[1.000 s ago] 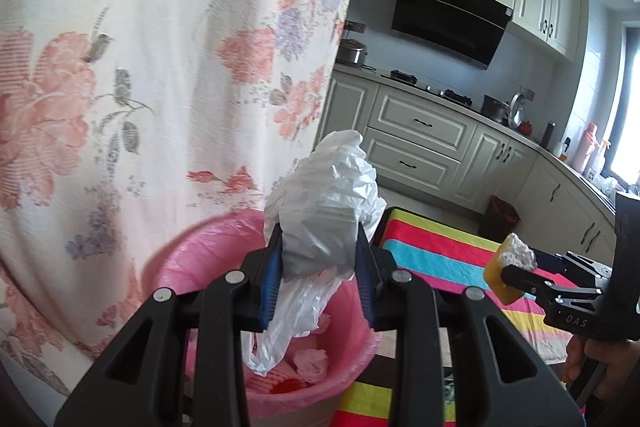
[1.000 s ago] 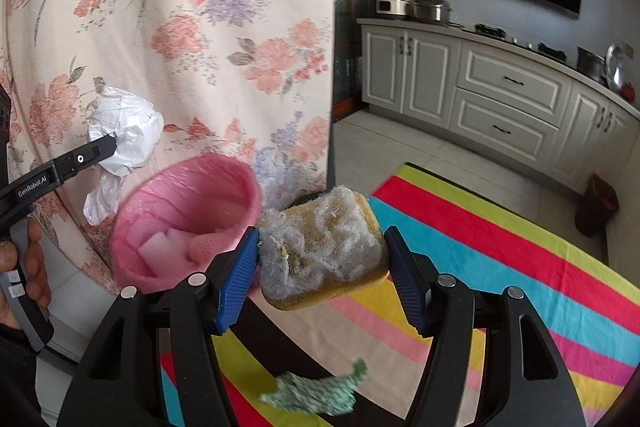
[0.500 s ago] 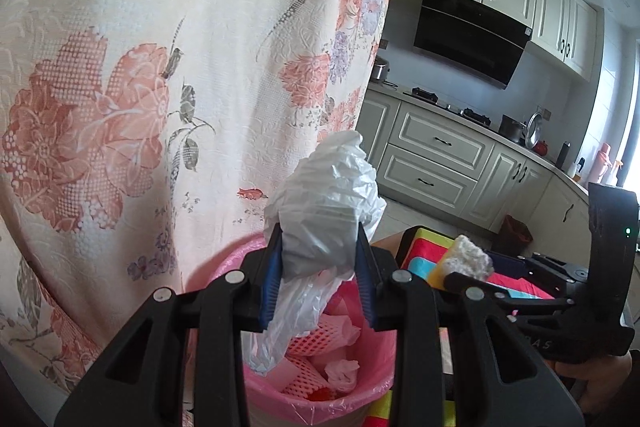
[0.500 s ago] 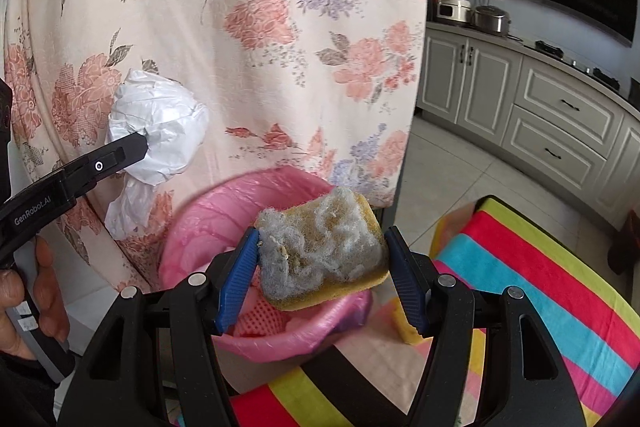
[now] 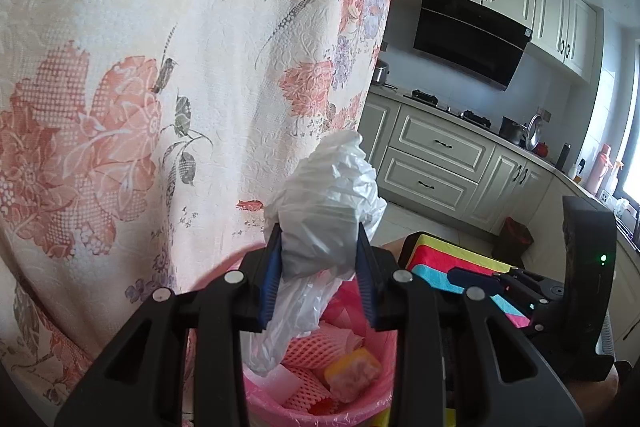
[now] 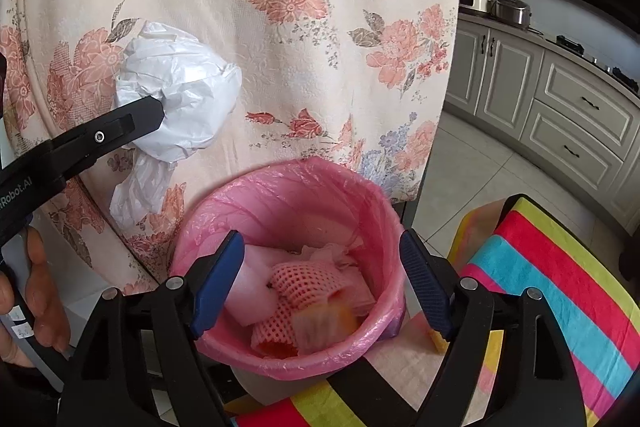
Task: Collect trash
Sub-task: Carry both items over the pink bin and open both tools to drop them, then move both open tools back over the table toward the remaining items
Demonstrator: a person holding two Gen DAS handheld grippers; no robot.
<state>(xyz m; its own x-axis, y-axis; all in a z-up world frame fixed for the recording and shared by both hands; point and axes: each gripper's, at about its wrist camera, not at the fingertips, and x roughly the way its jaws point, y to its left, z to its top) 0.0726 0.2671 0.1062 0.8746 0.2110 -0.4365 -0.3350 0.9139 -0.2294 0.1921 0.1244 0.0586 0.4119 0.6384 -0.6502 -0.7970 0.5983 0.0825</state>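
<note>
My left gripper (image 5: pixel 318 275) is shut on a crumpled white plastic bag (image 5: pixel 326 211) and holds it above the near rim of the pink-lined trash bin (image 5: pixel 360 415). In the right wrist view the bag (image 6: pixel 180 99) hangs left of and above the bin (image 6: pixel 280 195). My right gripper (image 6: pixel 322 287) is open and empty right over the bin. The yellow sponge (image 6: pixel 324 323) is blurred inside the bin, among pink foam nets (image 6: pixel 304 287) and paper. It also shows in the left wrist view (image 5: pixel 352 373).
A floral tablecloth (image 6: pixel 280 27) hangs just behind the bin. A striped rug (image 6: pixel 560 287) lies on the floor to the right. Kitchen cabinets (image 5: pixel 440 163) and a range hood (image 5: pixel 468 43) stand at the back. A dark bin (image 5: pixel 514 237) stands by the cabinets.
My right gripper moved over the bin and opened. The sponge dropped out of it into the bin. My left gripper with the bag came closer above the bin.
</note>
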